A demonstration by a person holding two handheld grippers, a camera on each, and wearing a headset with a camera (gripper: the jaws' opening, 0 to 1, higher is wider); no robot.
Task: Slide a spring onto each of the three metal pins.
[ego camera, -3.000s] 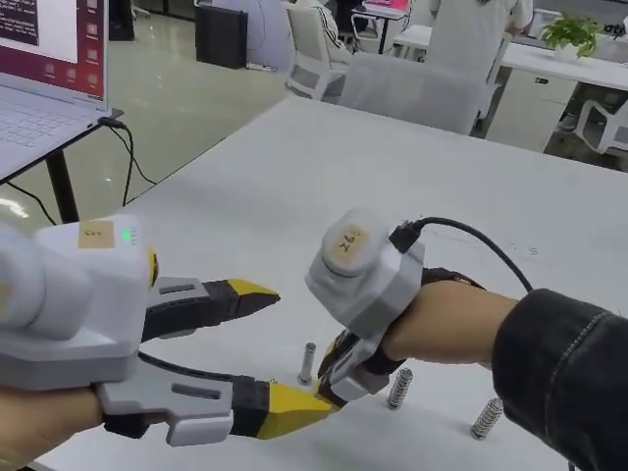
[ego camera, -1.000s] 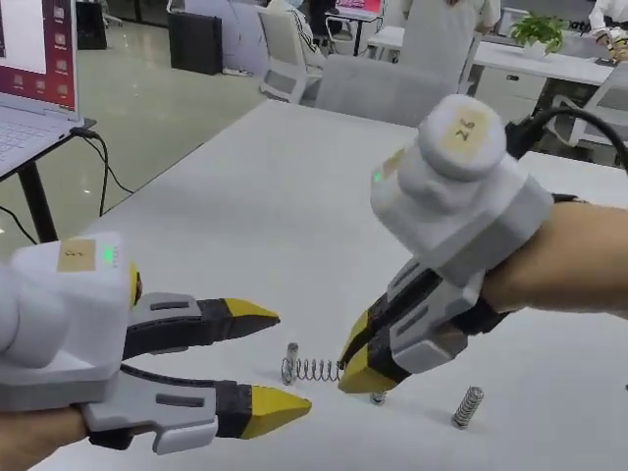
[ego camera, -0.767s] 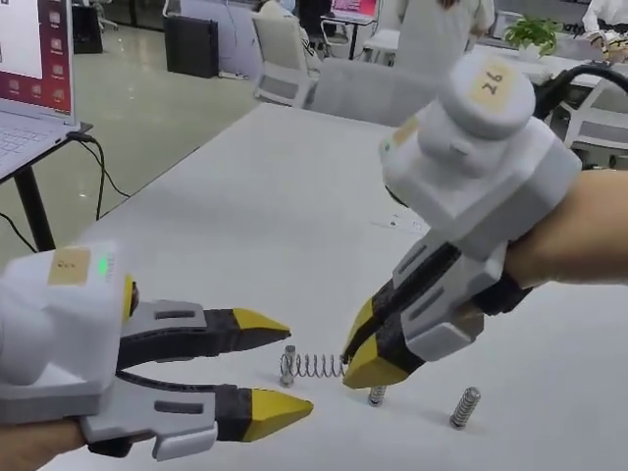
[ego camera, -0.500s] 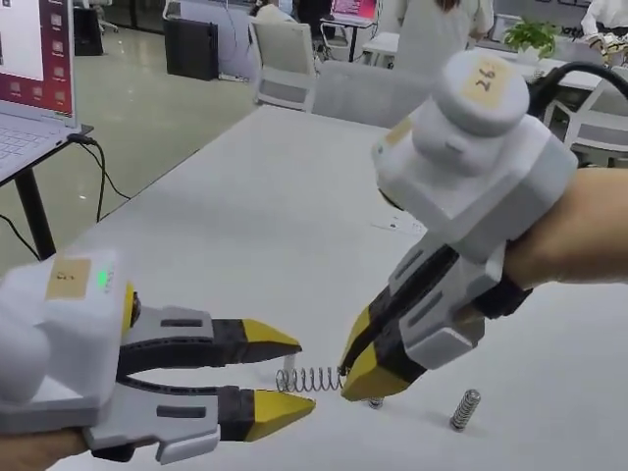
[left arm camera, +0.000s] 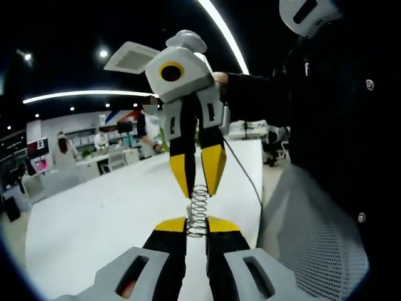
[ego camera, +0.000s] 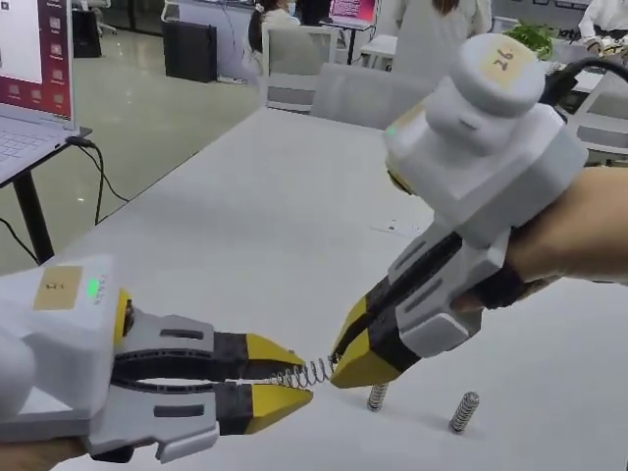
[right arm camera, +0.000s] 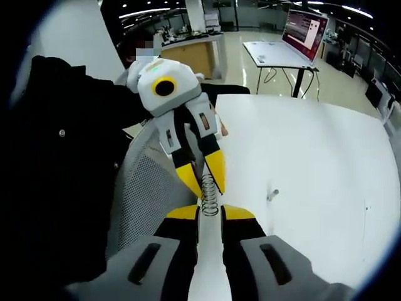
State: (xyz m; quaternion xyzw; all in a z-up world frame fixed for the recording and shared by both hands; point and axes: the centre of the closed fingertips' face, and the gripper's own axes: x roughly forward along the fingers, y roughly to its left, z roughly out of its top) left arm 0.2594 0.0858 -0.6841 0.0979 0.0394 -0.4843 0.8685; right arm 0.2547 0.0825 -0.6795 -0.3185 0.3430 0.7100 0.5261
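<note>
spring [ego camera: 306,373]: thin silver coil, held level just above white surface [ego camera: 245,226] | left gripper [ego camera: 289,381]: fingers nearly closed, pinching one end | right gripper [ego camera: 341,359]: fingers pinching other end | second spring [ego camera: 378,395], third spring [ego camera: 463,412]: upright on surface nearby

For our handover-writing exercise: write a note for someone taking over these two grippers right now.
Left gripper: shut on one end of the loose spring.
Right gripper: shut on its other end; it spans between them above the table.
Middle spring and right-hand spring stand upright, apparently already on pins.
Small post, probably the bare third pin, stands on the table.
Left to do: slide the held spring onto it.
</note>
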